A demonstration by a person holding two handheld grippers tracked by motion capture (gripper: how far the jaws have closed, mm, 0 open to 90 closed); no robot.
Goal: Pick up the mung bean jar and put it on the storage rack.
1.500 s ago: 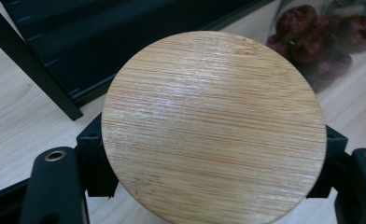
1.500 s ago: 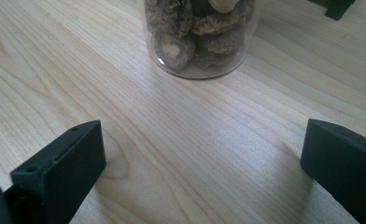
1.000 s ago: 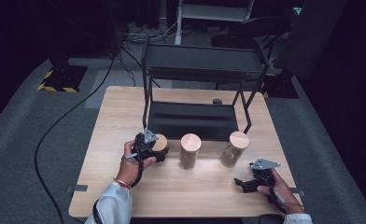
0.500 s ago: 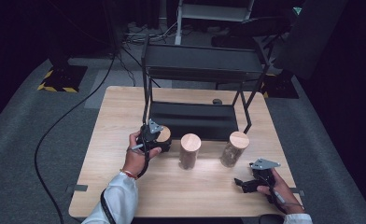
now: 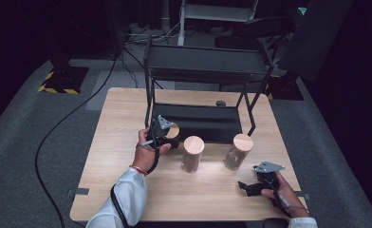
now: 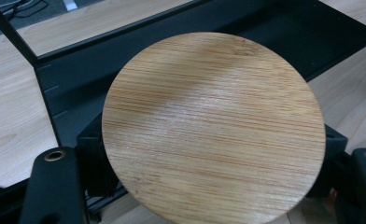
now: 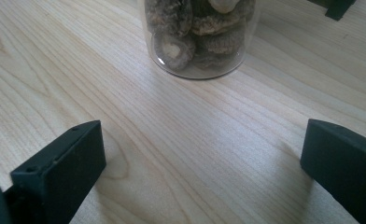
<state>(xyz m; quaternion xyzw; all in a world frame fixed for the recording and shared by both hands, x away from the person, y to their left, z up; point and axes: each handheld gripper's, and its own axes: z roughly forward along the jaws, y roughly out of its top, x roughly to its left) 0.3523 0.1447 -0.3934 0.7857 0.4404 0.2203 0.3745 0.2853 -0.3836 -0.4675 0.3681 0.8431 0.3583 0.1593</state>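
Note:
A glass jar with a round bamboo lid (image 6: 214, 126) sits between my left gripper's fingers (image 6: 55, 186), which are shut on its body below the lid. In the high view the left gripper (image 5: 170, 141) holds this jar (image 5: 173, 130) above the table, at the front left corner of the black rack's lower shelf (image 5: 203, 124). Two more bamboo-lidded jars stand on the table, one in the middle (image 5: 192, 153) and one to the right (image 5: 238, 151). My right gripper (image 5: 245, 187) rests low at the table's front right, open (image 7: 204, 158), facing a jar of dried mushrooms (image 7: 200, 37).
The black two-level rack has an upper shelf (image 5: 205, 64) on thin legs (image 5: 148, 102) standing over the back half of the wooden table (image 5: 108, 156). A small dark object (image 5: 220, 103) lies behind the rack. Cables run across the grey floor at the left.
My left gripper has carried its jar forward and to the right, rising slightly, from the table's left side to the rack's lower shelf edge. The right gripper has stayed where it was.

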